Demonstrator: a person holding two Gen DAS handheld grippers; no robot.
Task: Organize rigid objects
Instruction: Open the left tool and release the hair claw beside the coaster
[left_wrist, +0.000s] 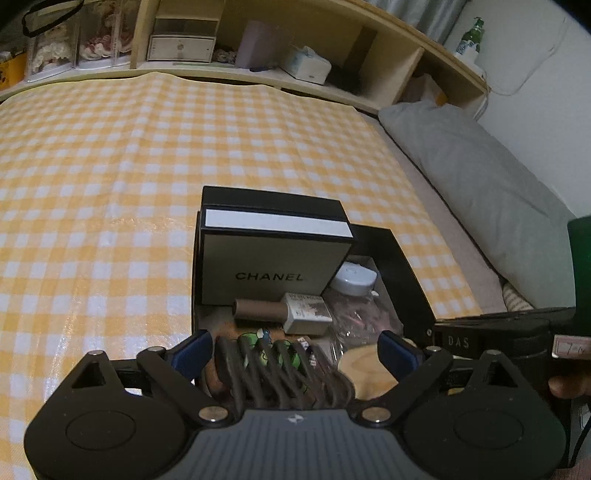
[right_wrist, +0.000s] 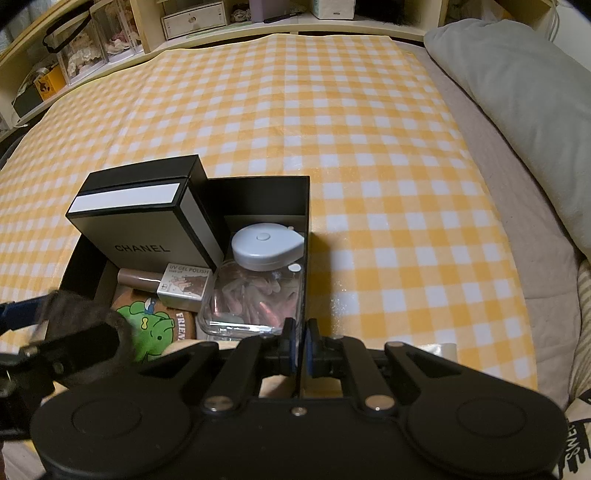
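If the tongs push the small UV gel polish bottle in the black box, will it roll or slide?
The UV gel polish bottle lies on its side. Its body looks squarish, so it would probably slide, not roll. Its brown round cap might let it pivot. It appears small and stiff, likely light.

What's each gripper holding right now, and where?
The right gripper clamps the black box by its side wall. The left gripper stands open around a hair clip, gripping nothing.

A yellow-and-white checked cloth (right_wrist: 332, 122) covers the bed; a grey pillow (right_wrist: 517, 96) lies along its right edge; wooden shelves (left_wrist: 332, 48) behind hold a white drawer box (left_wrist: 181, 48) and clear display cases (left_wrist: 74, 48).
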